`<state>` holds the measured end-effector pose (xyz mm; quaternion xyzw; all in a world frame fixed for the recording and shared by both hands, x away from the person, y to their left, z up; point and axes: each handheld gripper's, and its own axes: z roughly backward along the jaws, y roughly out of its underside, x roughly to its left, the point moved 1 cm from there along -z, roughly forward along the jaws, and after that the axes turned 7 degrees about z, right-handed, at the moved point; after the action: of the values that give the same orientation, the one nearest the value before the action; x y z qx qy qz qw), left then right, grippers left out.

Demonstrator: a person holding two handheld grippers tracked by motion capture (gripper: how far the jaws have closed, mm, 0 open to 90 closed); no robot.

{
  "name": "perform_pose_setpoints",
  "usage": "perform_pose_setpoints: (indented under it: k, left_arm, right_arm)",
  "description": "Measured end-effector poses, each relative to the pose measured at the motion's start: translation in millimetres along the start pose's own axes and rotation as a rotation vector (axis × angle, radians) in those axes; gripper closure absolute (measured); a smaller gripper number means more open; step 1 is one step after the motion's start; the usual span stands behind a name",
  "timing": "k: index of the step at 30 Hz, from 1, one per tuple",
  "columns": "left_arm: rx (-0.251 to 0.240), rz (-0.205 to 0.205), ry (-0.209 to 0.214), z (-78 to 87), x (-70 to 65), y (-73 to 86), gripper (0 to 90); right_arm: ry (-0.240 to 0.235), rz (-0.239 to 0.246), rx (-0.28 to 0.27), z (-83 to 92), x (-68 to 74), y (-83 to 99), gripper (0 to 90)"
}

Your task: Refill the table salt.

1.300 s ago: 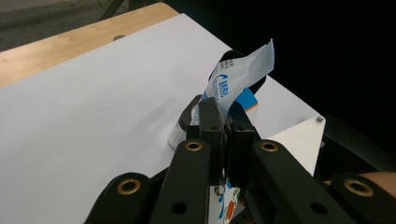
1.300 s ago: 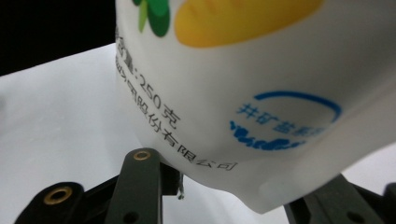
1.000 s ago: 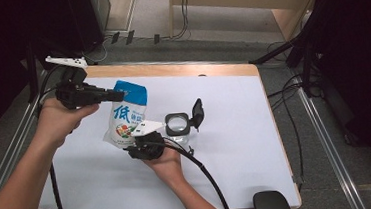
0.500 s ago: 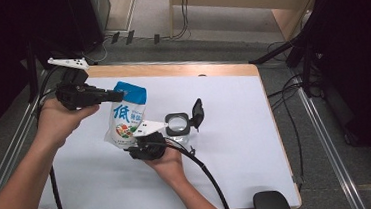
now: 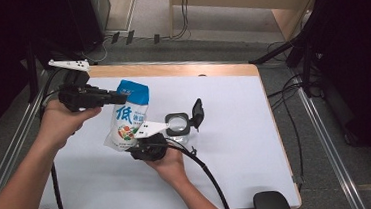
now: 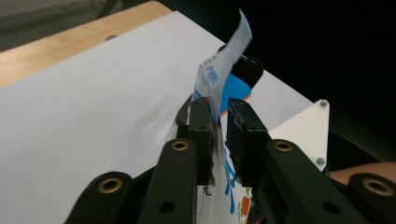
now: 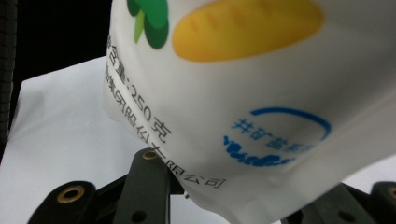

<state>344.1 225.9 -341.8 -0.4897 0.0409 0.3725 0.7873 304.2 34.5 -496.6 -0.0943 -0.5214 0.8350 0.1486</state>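
A white and blue pouch (image 5: 127, 120) with printed food pictures stands upright above the white table (image 5: 237, 155). My left gripper (image 5: 122, 97) reaches in from the left to the pouch's blue top edge. In the left gripper view that thin edge (image 6: 219, 74) runs between the jaws of the left gripper (image 6: 220, 126); they have just been opening, and a narrow gap shows beside the film. My right gripper (image 5: 132, 147) sits at the pouch's bottom. Its jaws have just been closing, and in the right gripper view the right gripper (image 7: 245, 179) presses on the pouch's base (image 7: 243, 84).
A small clear jar (image 5: 177, 125) stands just right of the pouch, its black flip lid (image 5: 197, 112) tipped open to the right. The table's wooden far edge (image 5: 170, 69) lies behind. Cables trail from both grippers toward the near edge.
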Motion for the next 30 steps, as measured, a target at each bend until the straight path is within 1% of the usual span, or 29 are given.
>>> perform_pose_setpoints:
  k: [1, 4, 5, 6, 7, 8, 10, 11, 13, 15, 16, 17, 19, 20, 21, 22, 23, 24, 25, 26, 27, 29, 30]
  left_arm:
    - [0.004, -0.012, -0.005, -1.3, 0.1, 1.3, 78.7]
    - [0.029, -0.023, 0.004, -5.6, -0.6, 4.8, 76.6]
    - [0.043, -0.027, 0.008, -7.3, -0.6, 6.0, 76.0]
    - [0.046, -0.026, 0.011, -8.8, -0.6, 7.0, 75.9]
    - [0.059, -0.025, 0.007, -10.1, -0.6, 7.5, 76.1]
    - [0.056, -0.024, 0.005, -11.7, -1.6, 8.5, 78.4]
    - [0.065, -0.022, -0.008, -13.6, -2.7, 9.0, 83.9]
    - [0.070, -0.025, -0.022, -14.9, -3.1, 9.5, 85.6]
    - [0.081, -0.017, -0.042, -17.2, -3.2, 10.5, 88.0]
    - [0.085, -0.004, -0.055, -18.6, -2.3, 11.5, 89.9]
    - [0.083, 0.006, -0.058, -18.6, -1.6, 11.7, 90.0]
    - [0.078, 0.005, -0.069, -18.2, -1.2, 11.8, 90.0]
    - [0.068, 0.016, -0.071, -17.2, -0.6, 12.1, 90.0]
    - [0.066, 0.016, -0.072, -17.2, -0.6, 12.4, 90.0]
    - [0.067, 0.019, -0.077, -17.6, -0.6, 12.6, 90.0]
    - [0.070, 0.024, -0.084, -18.4, -0.3, 12.9, 90.0]
    - [0.072, 0.031, -0.077, -19.3, 0.4, 13.2, 90.0]
    - [0.074, 0.031, -0.073, -20.5, 0.7, 13.3, 90.0]
    - [0.074, 0.034, -0.064, -21.9, 0.5, 13.2, 90.0]
    - [0.080, 0.030, -0.065, -23.5, -0.1, 12.7, 90.0]
    - [0.081, 0.035, -0.059, -24.8, -0.6, 12.5, 90.0]
    - [0.090, 0.031, -0.063, -27.8, -1.1, 12.4, 89.9]
    - [0.097, 0.027, -0.064, -28.9, -0.9, 12.6, 89.5]
  right_arm:
    - [-0.005, -0.005, -0.002, 0.3, -0.5, 0.0, 67.1]
    - [-0.021, -0.018, -0.018, 0.9, -1.4, -0.1, 67.4]
    - [-0.029, -0.022, -0.025, 1.3, -1.4, -0.3, 67.7]
    - [-0.034, -0.022, -0.030, 2.1, -1.3, -0.9, 68.1]
    - [-0.039, -0.023, -0.034, 2.5, -1.4, -1.2, 68.4]
    - [-0.043, -0.023, -0.036, 2.8, -1.5, -1.4, 68.5]
    - [-0.035, -0.017, -0.030, 2.5, -1.6, -1.2, 68.4]
    - [-0.037, -0.019, -0.026, 1.5, -1.7, -0.6, 68.2]
    - [-0.035, -0.021, -0.015, -0.1, -1.7, 1.0, 67.4]
    - [-0.038, -0.011, -0.006, -1.4, -0.1, 2.1, 65.5]
    - [-0.037, -0.009, -0.005, -1.5, 0.5, 2.4, 64.2]
    - [-0.038, -0.012, -0.001, -1.1, 1.1, 2.7, 63.7]
    - [-0.037, -0.026, -0.010, 0.3, 1.5, 4.2, 60.8]
    - [-0.026, -0.033, -0.009, 1.4, 2.2, 5.5, 57.9]
    - [-0.018, -0.032, -0.009, 2.6, 2.9, 6.3, 57.4]
    - [-0.005, -0.031, -0.006, 3.7, 3.7, 6.5, 54.8]
    - [0.019, -0.023, -0.008, 5.3, 4.9, 6.8, 52.8]
    - [0.030, -0.015, -0.014, 6.6, 6.0, 7.1, 53.2]
    - [0.031, -0.010, -0.017, 6.7, 6.8, 7.2, 54.9]
    - [0.034, -0.003, -0.009, 6.6, 7.4, 7.2, 57.2]
    - [0.041, -0.003, -0.003, 5.7, 7.6, 7.5, 58.1]
    - [0.038, -0.013, 0.003, 5.2, 6.8, 8.7, 59.6]
    - [0.044, -0.013, 0.008, 5.3, 6.7, 9.3, 62.1]
